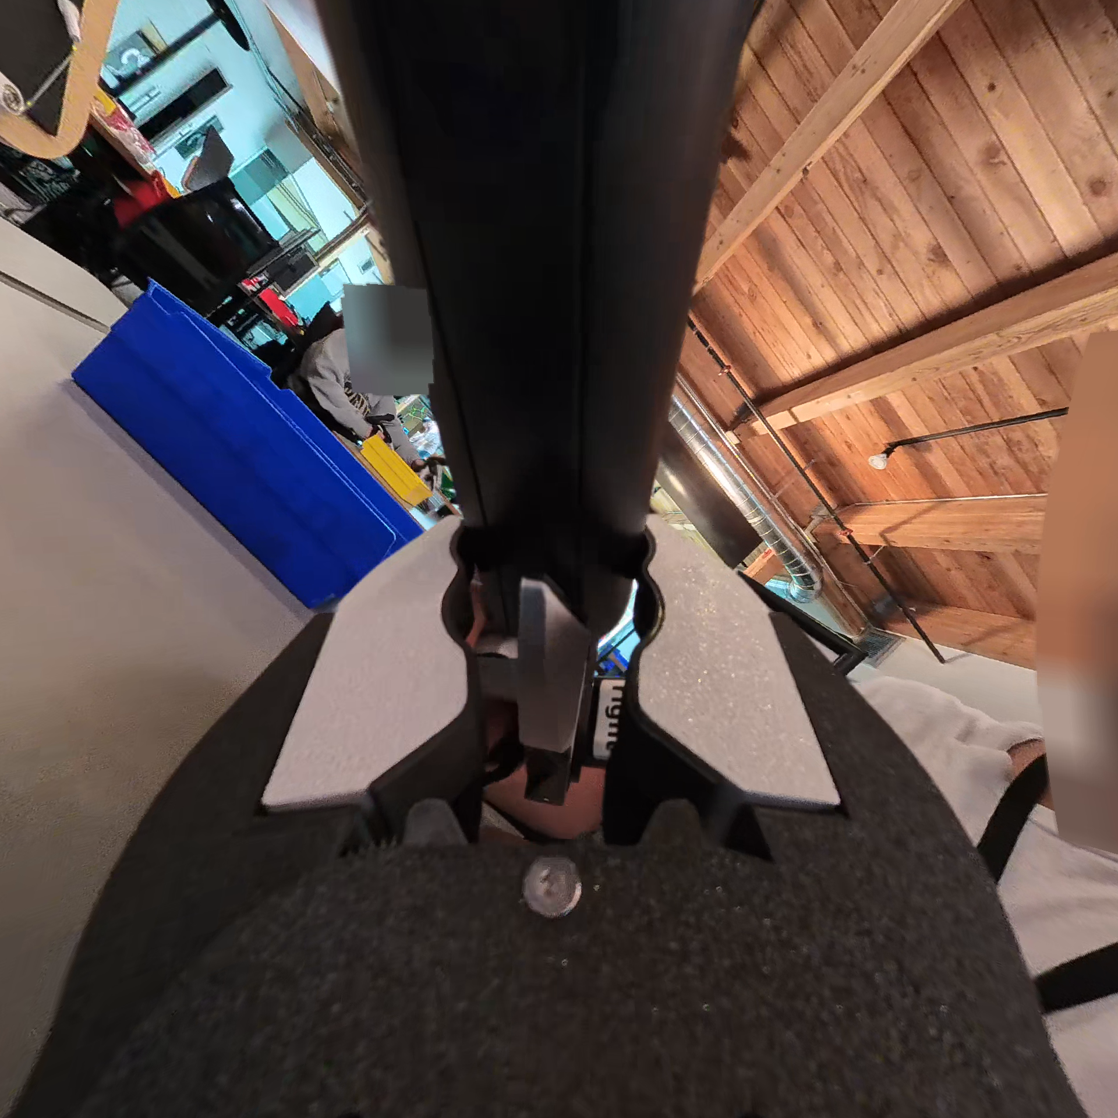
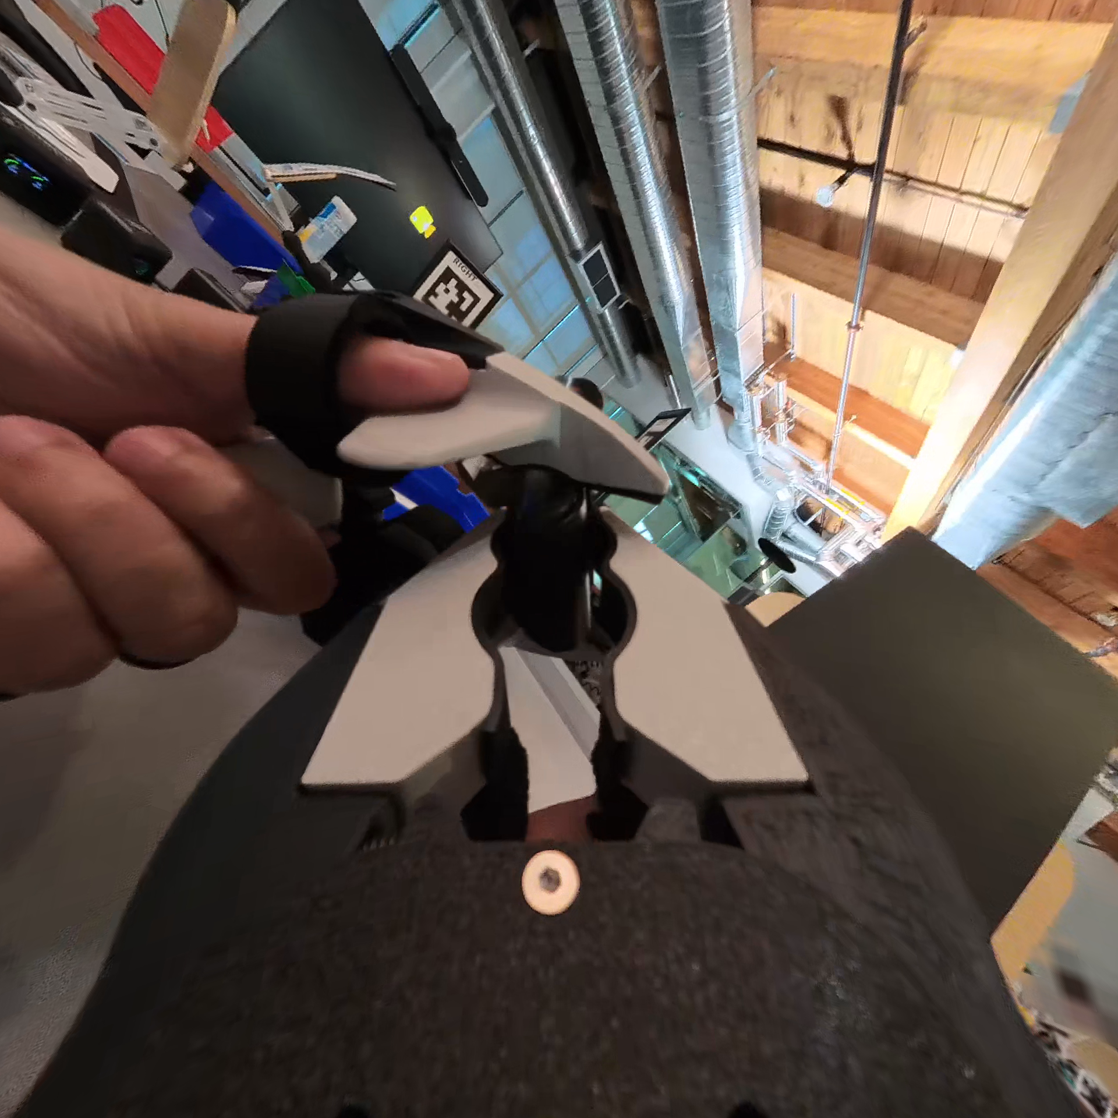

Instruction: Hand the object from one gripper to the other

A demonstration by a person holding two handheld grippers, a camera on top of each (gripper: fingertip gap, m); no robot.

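A long black object (image 1: 514, 272) with a seam along it rises from my left gripper (image 1: 553, 544) to the top of the left wrist view. The grey pads (image 1: 387, 665) are closed on its lower end. In the right wrist view my right gripper (image 2: 553, 526) is closed on a black object (image 2: 544, 581) that sits in the round notch between its pads (image 2: 417, 696). The left gripper's grey finger (image 2: 514, 423) lies just above that spot, held by a hand (image 2: 151, 454) with a black strap. Both grippers meet at the same object in mid-air.
A blue bin (image 1: 242, 435) stands on a grey table (image 1: 91, 605) at the left, with a person in grey (image 1: 333, 387) behind it. A wooden ceiling (image 1: 907, 242) and metal ducts (image 2: 696, 212) are overhead. A dark grey panel (image 2: 938, 696) is close on the right. Left and right tips are no more than a few centimetres apart.
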